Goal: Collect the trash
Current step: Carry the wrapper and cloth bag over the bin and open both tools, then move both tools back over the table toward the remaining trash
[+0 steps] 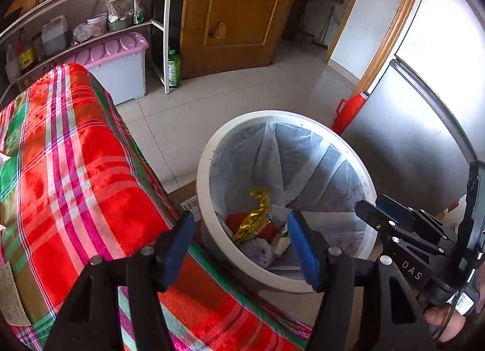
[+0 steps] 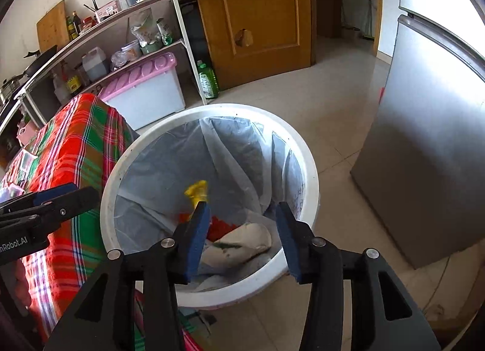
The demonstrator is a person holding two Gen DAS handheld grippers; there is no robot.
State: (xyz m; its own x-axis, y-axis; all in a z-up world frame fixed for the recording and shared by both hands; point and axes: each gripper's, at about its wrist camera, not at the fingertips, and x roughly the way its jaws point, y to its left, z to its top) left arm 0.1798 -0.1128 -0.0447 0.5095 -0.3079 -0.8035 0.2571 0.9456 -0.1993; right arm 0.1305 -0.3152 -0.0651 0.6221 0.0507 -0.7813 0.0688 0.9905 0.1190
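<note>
Hand-held grippers, left (image 1: 241, 240) and right (image 2: 242, 237), both open, empty, above trash bin (image 2: 306, 169).

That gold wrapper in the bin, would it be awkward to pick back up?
Probably. The gold wrapper looks crumpled and thin, so it would likely flex and crackle rather than hold shape. Its shiny foil may be slippery. It seems very light, lying loosely on other rubbish inside the lined white bin.

Left gripper (image 1: 241, 240) and right gripper (image 2: 242, 234) — black arms, blue pads, silver screws, white lettering — perhaps "DAS", lower right
</note>
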